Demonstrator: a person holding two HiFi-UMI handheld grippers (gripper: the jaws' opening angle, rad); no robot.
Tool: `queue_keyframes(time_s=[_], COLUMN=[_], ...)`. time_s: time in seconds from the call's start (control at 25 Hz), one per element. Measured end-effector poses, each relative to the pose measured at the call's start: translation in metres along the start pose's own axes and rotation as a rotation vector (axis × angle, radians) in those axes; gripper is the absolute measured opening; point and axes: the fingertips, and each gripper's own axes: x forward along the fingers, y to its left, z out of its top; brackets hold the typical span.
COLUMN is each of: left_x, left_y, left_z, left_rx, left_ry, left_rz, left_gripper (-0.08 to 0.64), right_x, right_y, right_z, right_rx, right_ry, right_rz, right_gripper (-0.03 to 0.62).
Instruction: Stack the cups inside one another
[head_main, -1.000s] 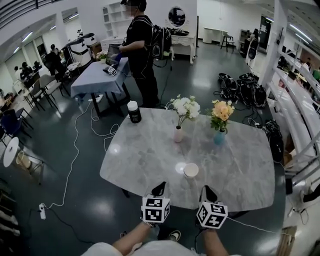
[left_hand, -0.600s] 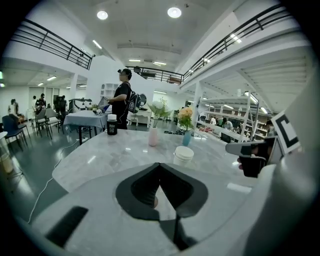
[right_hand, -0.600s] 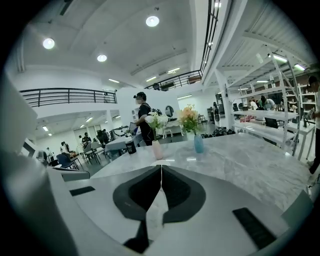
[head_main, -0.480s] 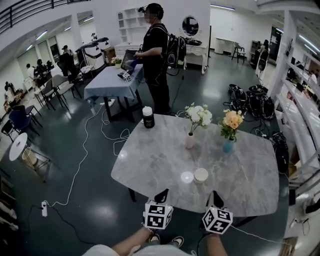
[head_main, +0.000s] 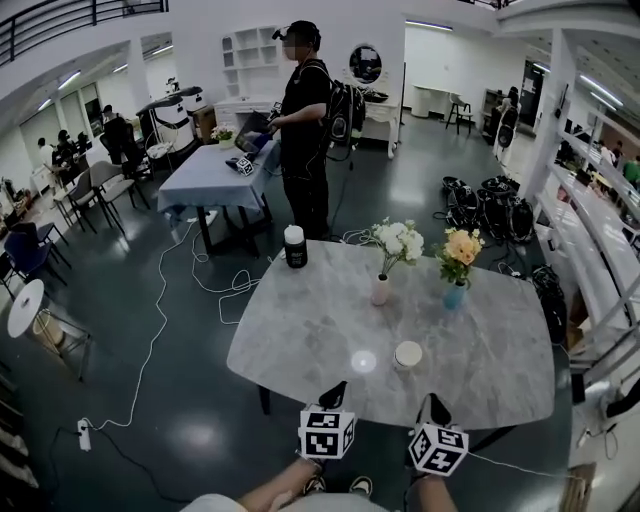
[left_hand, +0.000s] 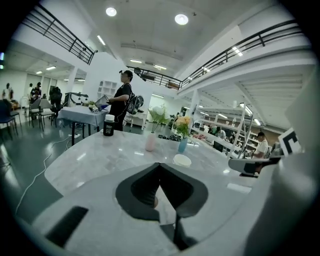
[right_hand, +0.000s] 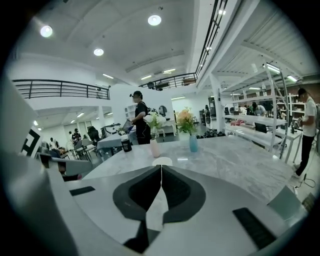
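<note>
One white cup (head_main: 407, 355) stands upright on the grey marble table (head_main: 300, 330), near its front edge; whether other cups sit inside it I cannot tell. My left gripper (head_main: 334, 394) hovers at the table's front edge, left of the cup and nearer to me, its jaws shut on nothing. My right gripper (head_main: 436, 407) is just right of the cup and nearer to me, also shut and empty. The cup (left_hand: 182, 160) lies ahead and right of the left gripper (left_hand: 159, 165). In the right gripper view the cup (right_hand: 161, 161) sits straight ahead of the right gripper (right_hand: 161, 167).
At the table's far side stand a pink vase with white flowers (head_main: 381, 290), a blue vase with orange flowers (head_main: 456, 295) and a black jar with a white lid (head_main: 294, 246). A person (head_main: 305, 130) stands beyond, beside a blue-covered table (head_main: 215, 175). Bags (head_main: 480, 205) lie on the floor.
Both grippers have drawn back slightly toward me from the cup, still shut. The head view has shifted. The cup stays in place on the table.
</note>
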Motion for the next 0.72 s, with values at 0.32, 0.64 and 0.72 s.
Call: queue_keyframes(time_s=[0.32, 0.64, 0.72], left_x=[-0.003, -0.003, -0.002], left_y=[-0.014, -0.02, -0.022], left_z=[0.008, 0.008, 0.007], left_rx=[0.026, 0.007, 0.01], left_ry=[-0.027, -0.018, -0.019], left_rz=[-0.01, -0.017, -0.017], left_gripper=[-0.005, -0.005, -0.005], right_x=[-0.008, -0.01, -0.01], right_y=[0.014, 0.012, 0.011], right_z=[0.017, 0.021, 0.021], right_rx=[-0.019, -0.031, -0.05], right_ry=[-0.026, -0.025, -0.023], right_rz=[0.031, 0.025, 0.016], right_gripper=[0.011, 0.008, 0.008])
